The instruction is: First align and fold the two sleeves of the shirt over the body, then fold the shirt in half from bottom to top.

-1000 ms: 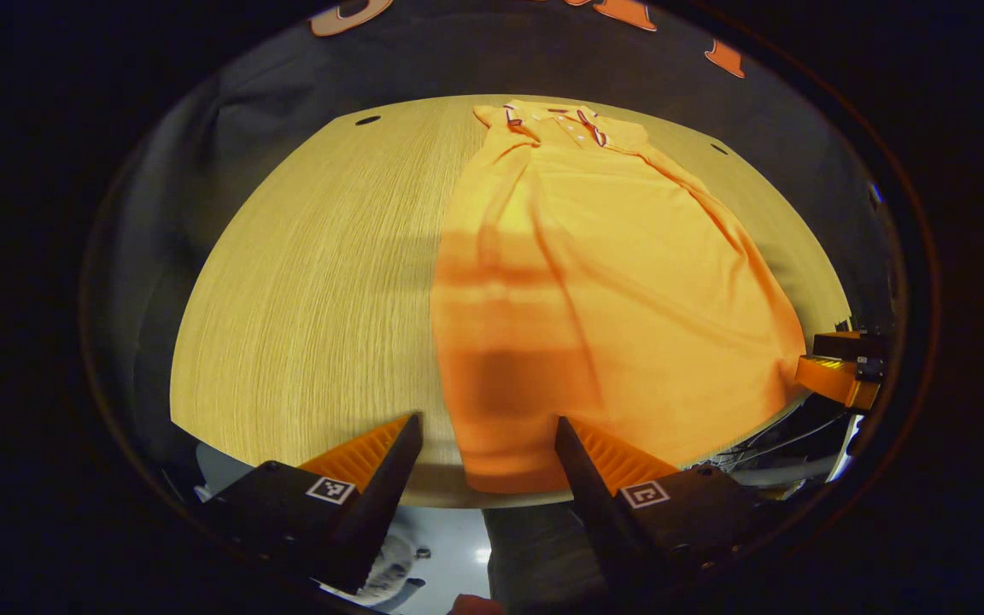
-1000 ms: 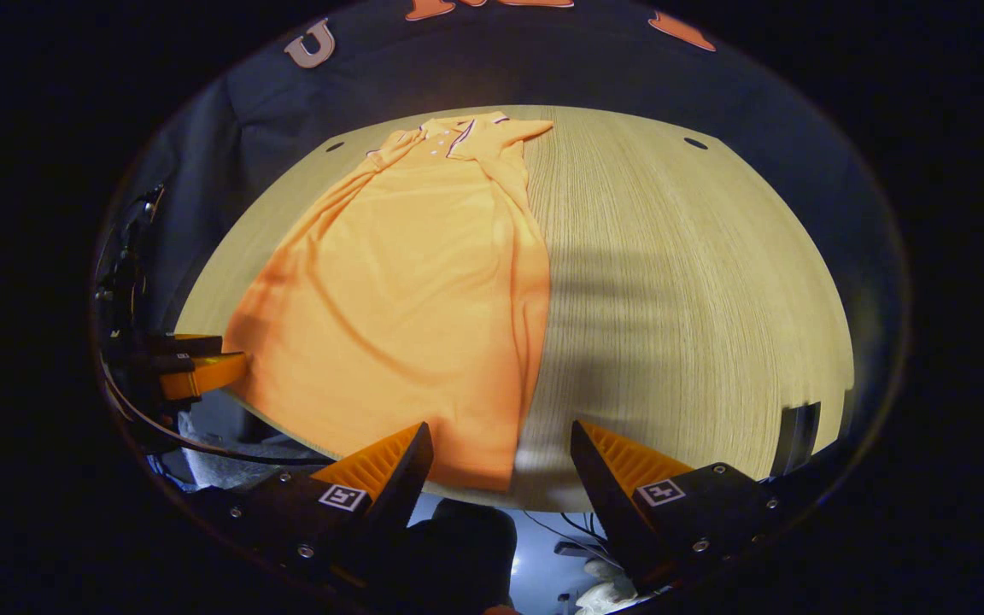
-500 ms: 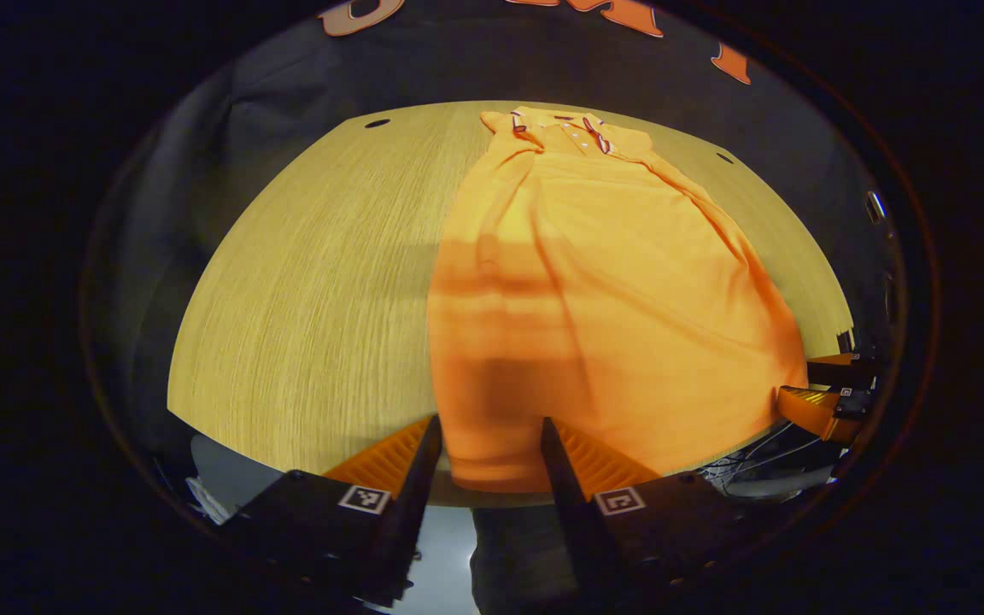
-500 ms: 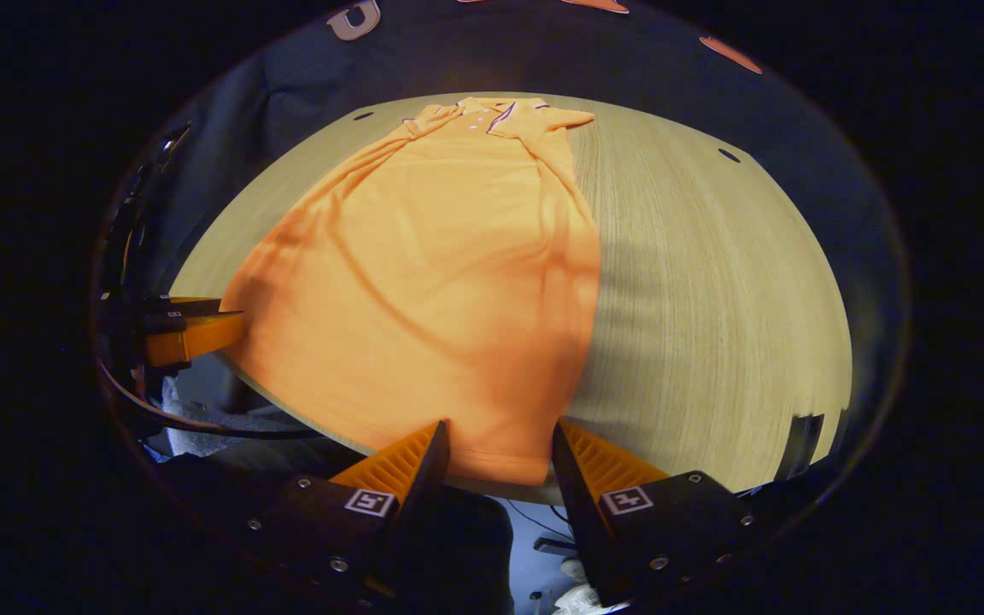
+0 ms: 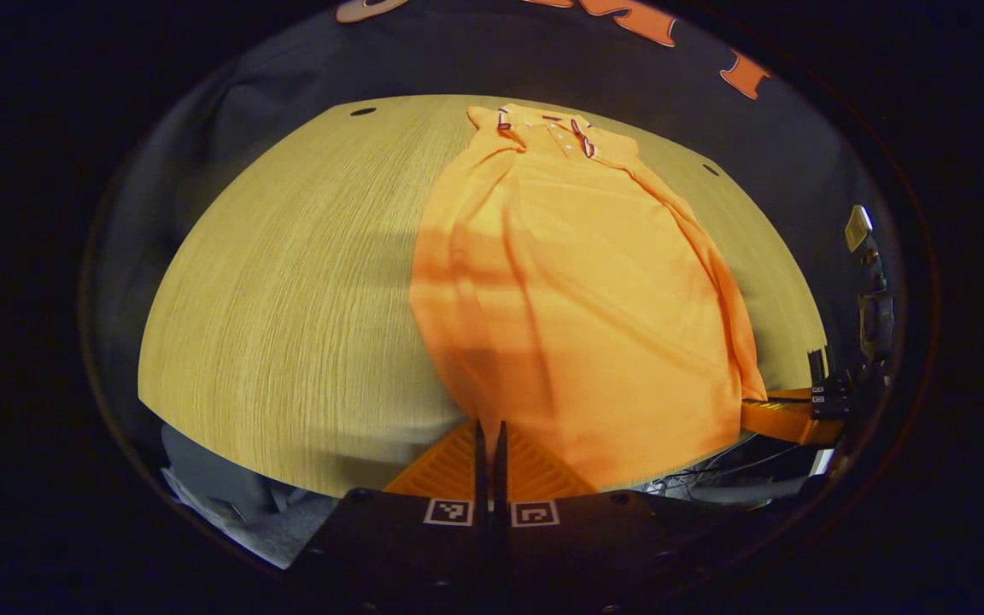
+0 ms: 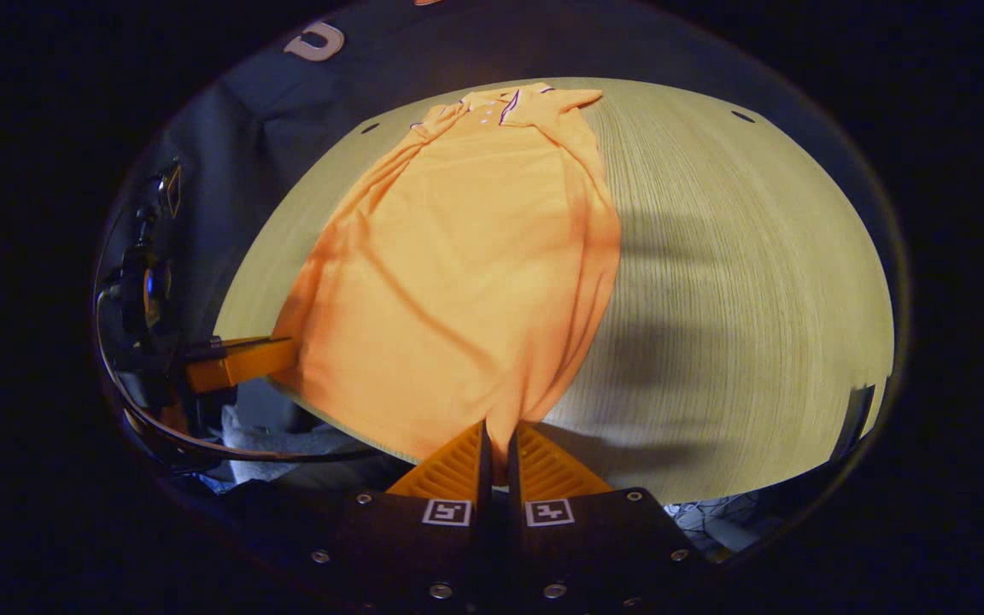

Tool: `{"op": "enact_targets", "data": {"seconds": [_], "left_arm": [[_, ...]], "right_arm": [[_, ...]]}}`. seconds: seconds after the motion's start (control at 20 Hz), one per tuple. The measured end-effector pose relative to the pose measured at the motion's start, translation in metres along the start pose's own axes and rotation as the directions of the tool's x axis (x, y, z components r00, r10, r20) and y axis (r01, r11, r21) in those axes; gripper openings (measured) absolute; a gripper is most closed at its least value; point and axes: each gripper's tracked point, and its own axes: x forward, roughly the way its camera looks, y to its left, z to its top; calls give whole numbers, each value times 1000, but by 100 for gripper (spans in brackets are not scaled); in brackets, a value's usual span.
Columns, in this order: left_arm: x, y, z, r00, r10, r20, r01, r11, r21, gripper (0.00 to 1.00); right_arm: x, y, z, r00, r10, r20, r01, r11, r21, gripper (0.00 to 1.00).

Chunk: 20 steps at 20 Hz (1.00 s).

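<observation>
**Hem in both tools, collar straight ahead**

I'm pinching the shirt (image 5: 577, 299) hem with the left tool (image 5: 489, 431) and right tool (image 6: 499, 436), both closed on fabric. It's lying lengthwise on the counter (image 5: 287, 282), collar (image 5: 543, 128) farthest from me.

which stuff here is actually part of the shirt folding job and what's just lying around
Part of the job:
orange shirt, sleeves already folded in
left gripper, shut on the shirt's bottom hem
right gripper, shut on the hem's other corner
wooden table, the folding surface

Just lying about:
cables below the table edge
pale cloth under the table
</observation>
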Motion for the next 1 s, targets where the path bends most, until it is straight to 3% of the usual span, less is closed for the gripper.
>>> {"op": "enact_targets", "data": {"seconds": [0.45, 0.6, 1.0], "left_arm": [[-35, -8, 56, 997, -51, 61, 54, 997, -54, 2], [-55, -14, 77, 992, -77, 100, 82, 995, -49, 1], [-76, -22, 179, 975, -111, 194, 108, 994, 27, 1]], "right_arm": [[-33, 8, 42, 994, 70, 81, -76, 994, 78, 9], [-45, 11, 59, 988, 114, 105, -125, 987, 103, 9], [-72, 10, 140, 970, 130, 208, -157, 980, 123, 8]]}}
